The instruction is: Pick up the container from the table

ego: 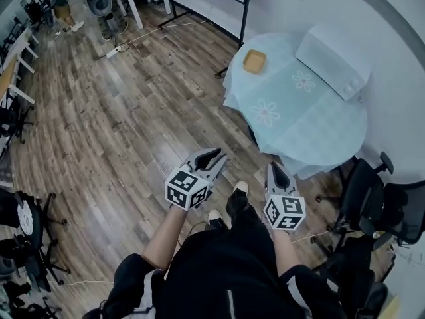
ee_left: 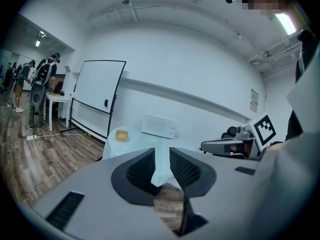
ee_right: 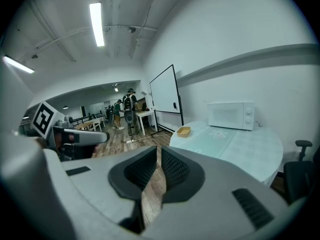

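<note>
The container (ego: 254,61) is a small yellow tray on the far left part of a round table (ego: 312,128) with a pale blue flowered cloth. It also shows small and far off as the container (ee_left: 121,135) in the left gripper view and the container (ee_right: 183,131) in the right gripper view. Both grippers hang low in front of the person, over the wooden floor and well short of the table. My left gripper (ego: 216,157) (ee_left: 161,151) has its jaws close together, nothing between them. My right gripper (ego: 275,170) (ee_right: 158,151) is likewise shut and empty.
A white microwave (ego: 332,62) stands on the table's far right side. Black office chairs (ego: 368,191) crowd the right of the table. A whiteboard on a stand (ee_left: 97,96) is beyond the table. People (ee_right: 127,109) and desks are far across the room.
</note>
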Available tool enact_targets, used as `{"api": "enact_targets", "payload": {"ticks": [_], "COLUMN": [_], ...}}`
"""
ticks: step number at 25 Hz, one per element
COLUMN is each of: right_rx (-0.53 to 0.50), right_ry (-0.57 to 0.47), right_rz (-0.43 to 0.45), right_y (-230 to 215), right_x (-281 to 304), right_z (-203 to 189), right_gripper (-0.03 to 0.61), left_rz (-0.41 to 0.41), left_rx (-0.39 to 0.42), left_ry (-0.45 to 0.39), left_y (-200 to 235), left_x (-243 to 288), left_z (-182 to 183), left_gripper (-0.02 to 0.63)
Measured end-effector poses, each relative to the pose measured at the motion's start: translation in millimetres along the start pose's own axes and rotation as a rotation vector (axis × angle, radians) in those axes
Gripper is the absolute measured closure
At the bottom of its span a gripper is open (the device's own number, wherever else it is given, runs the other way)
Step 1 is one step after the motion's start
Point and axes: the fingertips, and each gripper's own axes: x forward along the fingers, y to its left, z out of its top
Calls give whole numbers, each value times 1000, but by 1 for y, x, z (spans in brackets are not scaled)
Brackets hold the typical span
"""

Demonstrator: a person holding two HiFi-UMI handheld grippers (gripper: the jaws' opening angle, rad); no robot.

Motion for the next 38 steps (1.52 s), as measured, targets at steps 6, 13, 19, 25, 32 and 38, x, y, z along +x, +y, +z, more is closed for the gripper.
{"api": "enact_targets", "payload": {"ticks": [6, 13, 19, 25, 32, 38], "right_rx": [19, 26, 37, 44, 56, 62], "right_ry": [8, 0, 2, 13, 16, 27], "right_rz": [11, 35, 67, 106, 120, 115], "right_y": [-18, -55, -95, -128, -145, -155], "right_x": [30, 83, 129, 165, 193, 214], "right_z": [3, 33, 57, 70, 83, 83], "right_gripper": [552, 552, 552, 552, 552, 552], "left_rz": [-5, 5, 38, 82, 95, 90], "left_rx": [2, 16, 18, 13, 3, 0], "left_ry": [25, 44, 57, 59, 73, 65], "left_y": [11, 34, 54, 64, 75, 92], "left_x": [35, 90, 140, 180, 209, 233], "left_z": [3, 29, 53, 68, 77, 83], "left_gripper": [515, 515, 515, 515, 515, 514]}}
